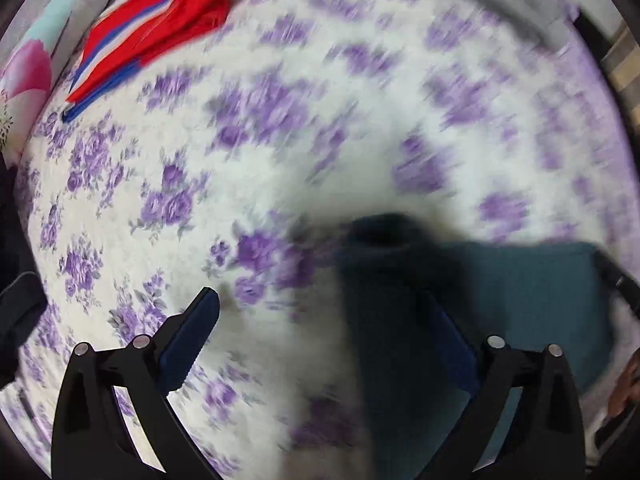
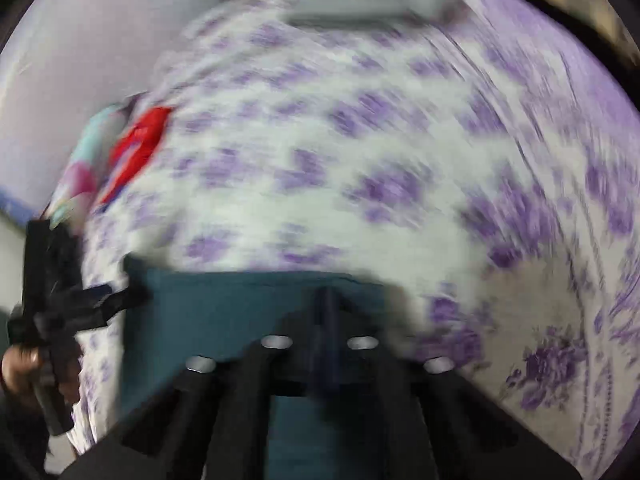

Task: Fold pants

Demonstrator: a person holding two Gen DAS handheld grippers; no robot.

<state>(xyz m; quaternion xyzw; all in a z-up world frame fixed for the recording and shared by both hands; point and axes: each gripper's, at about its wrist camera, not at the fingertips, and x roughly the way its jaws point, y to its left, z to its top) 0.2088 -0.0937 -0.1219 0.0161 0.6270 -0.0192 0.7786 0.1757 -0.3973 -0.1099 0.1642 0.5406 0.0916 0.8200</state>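
Folded teal pants [image 1: 532,300] lie flat on the floral bedsheet [image 1: 280,128]. My left gripper [image 1: 320,320] is open and points down over the pants' shadowed left edge; its right finger [image 1: 444,332] is above the cloth and its left finger [image 1: 196,328] above the bare sheet. In the right wrist view the teal pants [image 2: 224,312] fill the lower middle. My right gripper [image 2: 328,300] has its fingers pressed together on the cloth near the far edge; blur hides the pinch itself. A hand holds the left gripper [image 2: 52,300] at the pants' left end.
A red garment with blue and white stripes [image 1: 160,28] lies at the far left of the bed beside a pink and turquoise pillow [image 1: 40,60]. A grey folded cloth [image 2: 360,0] sits at the far side. The bed's edge [image 1: 600,52] runs along the right.
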